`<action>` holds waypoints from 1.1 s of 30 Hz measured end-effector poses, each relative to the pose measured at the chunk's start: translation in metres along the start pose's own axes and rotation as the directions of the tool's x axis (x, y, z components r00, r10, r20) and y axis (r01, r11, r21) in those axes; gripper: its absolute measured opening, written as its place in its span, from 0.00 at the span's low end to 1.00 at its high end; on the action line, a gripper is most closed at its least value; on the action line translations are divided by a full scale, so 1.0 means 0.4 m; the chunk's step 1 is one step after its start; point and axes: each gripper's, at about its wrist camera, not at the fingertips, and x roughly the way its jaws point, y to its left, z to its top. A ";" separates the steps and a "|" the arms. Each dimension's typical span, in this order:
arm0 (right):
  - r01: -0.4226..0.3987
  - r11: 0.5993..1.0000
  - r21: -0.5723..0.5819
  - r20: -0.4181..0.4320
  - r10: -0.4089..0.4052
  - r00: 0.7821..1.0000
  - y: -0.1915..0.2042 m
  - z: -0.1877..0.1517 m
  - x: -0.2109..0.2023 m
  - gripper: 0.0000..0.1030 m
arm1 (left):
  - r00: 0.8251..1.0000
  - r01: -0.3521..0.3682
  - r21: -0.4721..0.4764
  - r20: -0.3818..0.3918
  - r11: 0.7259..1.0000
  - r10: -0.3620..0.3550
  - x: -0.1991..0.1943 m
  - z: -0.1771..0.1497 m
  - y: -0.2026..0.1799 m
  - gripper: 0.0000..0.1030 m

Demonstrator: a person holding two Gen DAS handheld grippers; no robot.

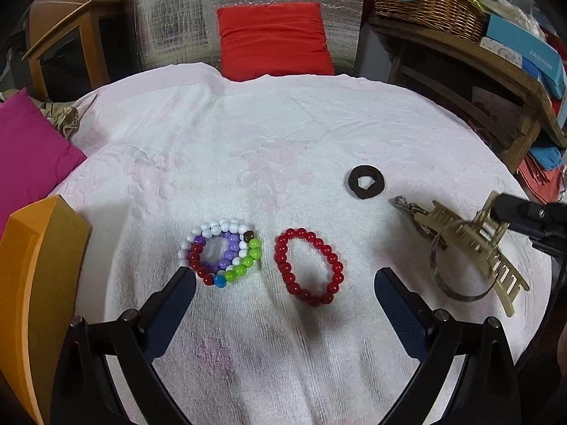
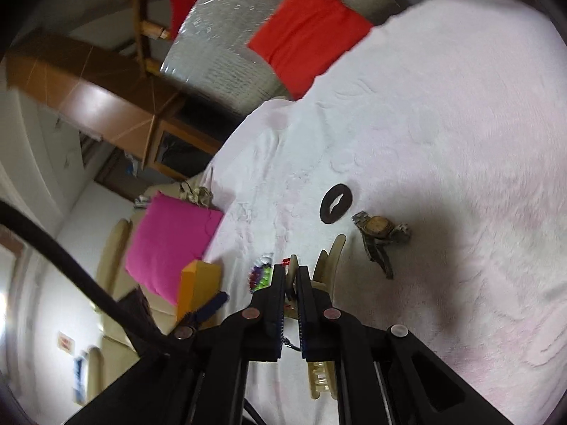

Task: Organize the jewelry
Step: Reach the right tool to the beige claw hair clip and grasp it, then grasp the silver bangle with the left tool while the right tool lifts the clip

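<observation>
- The worktop (image 1: 283, 134) is covered by a nubby white terry towel with faint pink stains.
- A bracelet of glossy round red beads (image 1: 308, 265) lies in an oval near the middle of the towel.
- Just beside it sits a stack of beaded bracelets (image 1: 223, 251) in white, purple, green and red.
- A flat dark ring (image 1: 363, 182) with a small centre hole lies farther back.
- The left claw (image 1: 283, 283) hangs wide open above the beads, holding nothing.
- The right claw (image 2: 291, 276) is pinched shut on a beige plastic hair clip (image 1: 478, 248) with comb-like teeth, raised off the towel.
- A thin grey metal bangle (image 1: 457, 283) hangs looped about the clip.
- A metal-link wristwatch (image 2: 379, 228) lies on the towel beyond.
</observation>
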 end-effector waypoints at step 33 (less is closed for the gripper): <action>0.081 0.984 0.161 -0.201 -0.048 0.978 -0.114 -0.023 0.039 0.26 | 0.961 0.231 0.205 -0.203 0.951 -0.190 0.025 -0.100 -0.147 0.85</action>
